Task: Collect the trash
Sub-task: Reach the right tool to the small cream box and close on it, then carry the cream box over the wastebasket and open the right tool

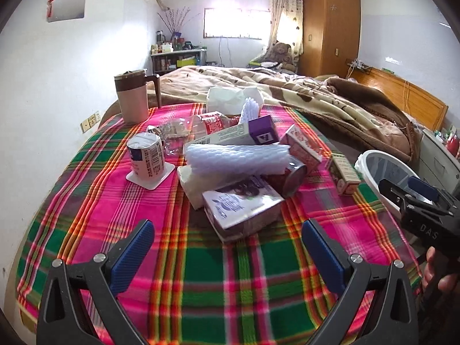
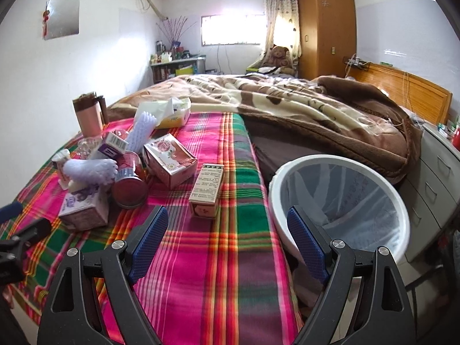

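A heap of trash lies on the plaid blanket [image 1: 230, 281]: a purple-and-white carton [image 1: 241, 207], a white foam net [image 1: 235, 155], a red can [image 1: 293, 175], a pink box [image 1: 304, 146] and a small green-topped box [image 1: 345, 175]. My left gripper [image 1: 228, 244] stands open just short of the purple carton, holding nothing. My right gripper [image 2: 227, 238] is open over the blanket, with the small box [image 2: 207, 189] ahead of it and the white bin [image 2: 345, 201] at its right finger. The same pile [image 2: 115, 169] shows at the left of the right wrist view.
A brown lidded mug [image 1: 132, 97] and a tissue box [image 1: 230, 97] stand at the back of the blanket. A labelled cup [image 1: 146, 158] sits on a white coaster. A brown quilt [image 2: 302, 106] covers the bed behind. Grey drawers [image 2: 437, 172] stand right of the bin.
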Action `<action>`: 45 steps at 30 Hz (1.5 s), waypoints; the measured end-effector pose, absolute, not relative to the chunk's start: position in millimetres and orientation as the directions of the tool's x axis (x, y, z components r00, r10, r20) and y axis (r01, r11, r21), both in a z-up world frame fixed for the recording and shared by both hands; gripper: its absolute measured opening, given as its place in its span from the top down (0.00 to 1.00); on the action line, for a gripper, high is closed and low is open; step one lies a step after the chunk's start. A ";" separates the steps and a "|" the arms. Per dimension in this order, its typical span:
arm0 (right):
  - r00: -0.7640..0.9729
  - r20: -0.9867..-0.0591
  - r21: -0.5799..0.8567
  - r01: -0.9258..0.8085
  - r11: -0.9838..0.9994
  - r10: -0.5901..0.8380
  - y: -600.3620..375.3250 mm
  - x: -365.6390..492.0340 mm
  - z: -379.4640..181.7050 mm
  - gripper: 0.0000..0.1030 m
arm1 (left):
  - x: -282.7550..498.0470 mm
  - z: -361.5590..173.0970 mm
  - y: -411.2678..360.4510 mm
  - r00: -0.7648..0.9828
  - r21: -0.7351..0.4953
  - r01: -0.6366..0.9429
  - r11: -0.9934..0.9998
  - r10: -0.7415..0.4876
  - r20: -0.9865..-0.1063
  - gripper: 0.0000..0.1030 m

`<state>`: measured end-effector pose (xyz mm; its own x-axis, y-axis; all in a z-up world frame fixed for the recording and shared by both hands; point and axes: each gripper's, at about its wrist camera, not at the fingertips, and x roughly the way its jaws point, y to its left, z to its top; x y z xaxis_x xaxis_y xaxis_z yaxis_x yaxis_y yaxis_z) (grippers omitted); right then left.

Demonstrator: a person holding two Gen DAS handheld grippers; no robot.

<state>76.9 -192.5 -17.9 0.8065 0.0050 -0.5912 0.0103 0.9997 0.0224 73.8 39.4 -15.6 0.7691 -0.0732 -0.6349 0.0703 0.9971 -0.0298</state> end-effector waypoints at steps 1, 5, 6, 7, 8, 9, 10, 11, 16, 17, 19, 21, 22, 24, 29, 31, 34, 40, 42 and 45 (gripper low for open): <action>0.799 -0.601 0.028 0.005 1.000 0.013 -191.4 82.3 -20.0 0.16 | 78.0 -16.8 40.2 0.765 -0.025 0.078 0.997 -0.076 -0.640 0.00; 0.781 -0.624 0.037 0.003 0.999 0.021 -189.4 97.6 -25.1 0.16 | 92.1 -19.8 45.1 0.747 -0.052 0.114 0.992 -0.121 -0.654 0.00; 0.776 -0.631 0.040 0.005 0.999 0.021 -189.1 100.8 -26.6 0.16 | 96.7 -22.6 44.7 0.737 -0.050 0.123 0.991 -0.125 -0.664 0.00; 0.772 -0.636 0.043 0.008 0.999 0.021 -188.1 103.9 -27.5 0.16 | 100.1 -25.0 43.5 0.729 -0.045 0.135 0.990 -0.130 -0.672 0.00; 0.771 -0.636 0.045 0.007 0.999 0.023 -187.1 106.8 -28.4 0.16 | 103.4 -27.3 42.7 0.723 -0.041 0.143 0.989 -0.132 -0.678 0.00; 0.767 -0.641 0.049 0.006 0.999 0.026 -186.2 110.0 -29.5 0.16 | 106.6 -29.7 42.0 0.718 -0.033 0.143 0.989 -0.127 -0.684 0.00; 0.763 -0.646 0.054 0.006 0.999 0.030 -185.9 112.7 -30.3 0.16 | 109.3 -30.7 41.3 0.717 -0.027 0.147 0.989 -0.125 -0.686 0.00; 0.758 -0.651 0.061 0.005 0.998 0.036 -185.6 116.7 -31.0 0.16 | 111.6 -31.9 40.5 0.714 -0.021 0.153 0.988 -0.125 -0.689 0.00; 0.716 -0.694 0.093 -0.008 0.996 0.071 -182.4 133.5 -35.7 0.24 | 122.8 -34.4 37.8 0.703 -0.007 0.185 0.983 -0.137 -0.698 0.00; 0.714 -0.696 0.085 -0.014 0.996 0.069 -180.6 135.1 -35.8 0.24 | 124.9 -36.0 36.0 0.698 0.000 0.191 0.982 -0.136 -0.703 0.00; 0.698 -0.711 0.089 -0.031 0.996 0.085 -177.7 141.4 -37.2 0.24 | 128.4 -37.7 34.1 0.695 0.007 0.192 0.981 -0.130 -0.707 0.00; 0.672 -0.734 0.100 -0.031 0.995 0.094 -178.4 148.1 -41.1 0.25 | 130.3 -38.6 31.7 0.696 0.009 0.199 0.980 -0.135 -0.705 0.00; 0.672 -0.734 0.100 -0.031 0.995 0.094 -178.4 148.1 -41.1 0.28 | 132.1 -39.9 30.7 0.691 0.007 0.203 0.979 -0.138 -0.710 0.00; 0.662 -0.744 0.099 -0.024 0.995 0.090 -179.6 151.9 -43.6 0.35 | 134.7 -42.3 28.8 0.676 -0.007 0.215 0.976 -0.154 -0.720 0.02; 0.639 -0.763 0.122 -0.008 0.992 0.099 -184.8 157.0 -47.1 0.47 | 134.8 -44.9 23.7 0.649 -0.025 0.238 0.971 -0.178 -0.740 0.14; 0.635 -0.766 0.126 -0.004 0.992 0.100 -186.1 158.6 -47.9 0.54 | 132.0 -44.7 22.3 0.645 -0.039 0.249 0.968 -0.196 -0.739 0.14; 0.633 -0.766 0.141 -0.002 0.990 0.110 -189.2 159.7 -48.2 0.67 | 127.5 -43.8 19.2 0.630 -0.068 0.268 0.961 -0.228 -0.742 0.14; 0.638 -0.759 0.153 -0.018 0.988 0.129 -192.8 155.0 -47.7 0.67 | 120.1 -41.6 5.6 0.609 -0.072 0.318 0.945 -0.262 -0.749 0.14; 0.639 -0.758 0.151 -0.030 0.988 0.135 -192.8 151.9 -47.7 0.68 | 125.0 -43.9 3.5 0.613 -0.042 0.315 0.948 -0.237 -0.754 0.14; 0.640 -0.753 0.166 -0.040 0.985 0.153 -195.0 147.3 -47.3 0.68 | 130.9 -48.4 2.9 0.605 -0.035 0.312 0.949 -0.227 -0.763 0.14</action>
